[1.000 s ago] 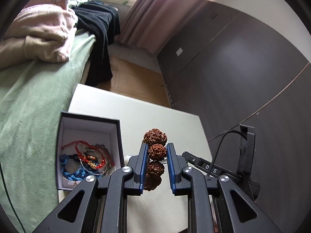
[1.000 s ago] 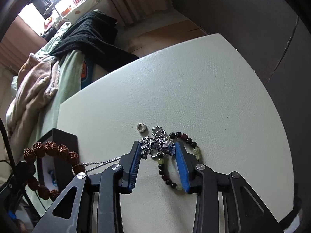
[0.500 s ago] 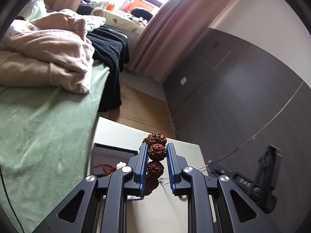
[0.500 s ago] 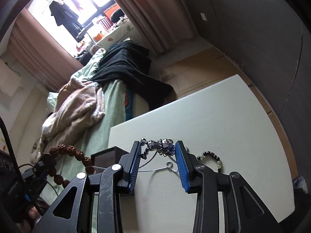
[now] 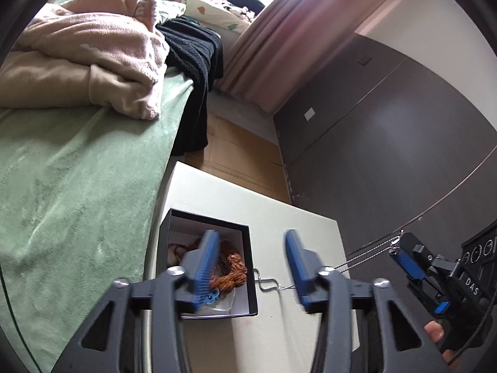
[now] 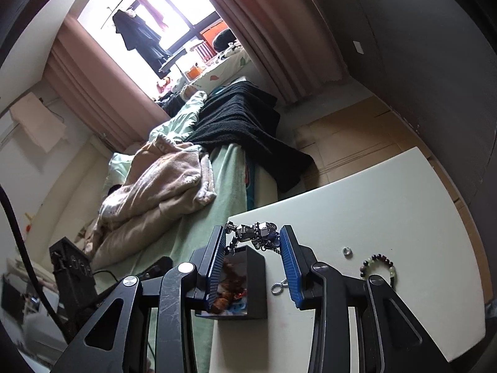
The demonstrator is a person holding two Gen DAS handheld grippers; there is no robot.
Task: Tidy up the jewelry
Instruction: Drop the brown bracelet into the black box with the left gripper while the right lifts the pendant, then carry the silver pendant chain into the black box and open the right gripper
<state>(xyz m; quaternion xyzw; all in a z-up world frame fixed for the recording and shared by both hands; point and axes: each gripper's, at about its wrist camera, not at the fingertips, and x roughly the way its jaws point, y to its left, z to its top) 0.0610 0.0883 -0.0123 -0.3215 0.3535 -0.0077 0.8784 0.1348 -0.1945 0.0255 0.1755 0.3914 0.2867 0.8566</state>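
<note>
My left gripper (image 5: 251, 267) is open and empty above the black jewelry box (image 5: 245, 233). The brown bead bracelet (image 5: 231, 272) lies inside the box among other bracelets. My right gripper (image 6: 253, 248) is shut on a silver robot pendant (image 6: 257, 231) and holds it in the air above the box (image 6: 256, 267). Its silver chain (image 5: 363, 258) hangs from the right gripper (image 5: 403, 258) down to the white table (image 5: 298, 217) beside the box.
On the table to the right lie a dark and pale bead bracelet (image 6: 377, 264), a small silver ring (image 6: 347, 250) and a chain clasp (image 6: 278, 287). A green-covered bed (image 5: 71, 180) with blankets borders the table's left side. A dark wardrobe wall (image 5: 388, 130) stands behind.
My left gripper has opened and let the brown bead bracelet fall into the box. My right gripper has lifted the pendant higher and moved it left over the box.
</note>
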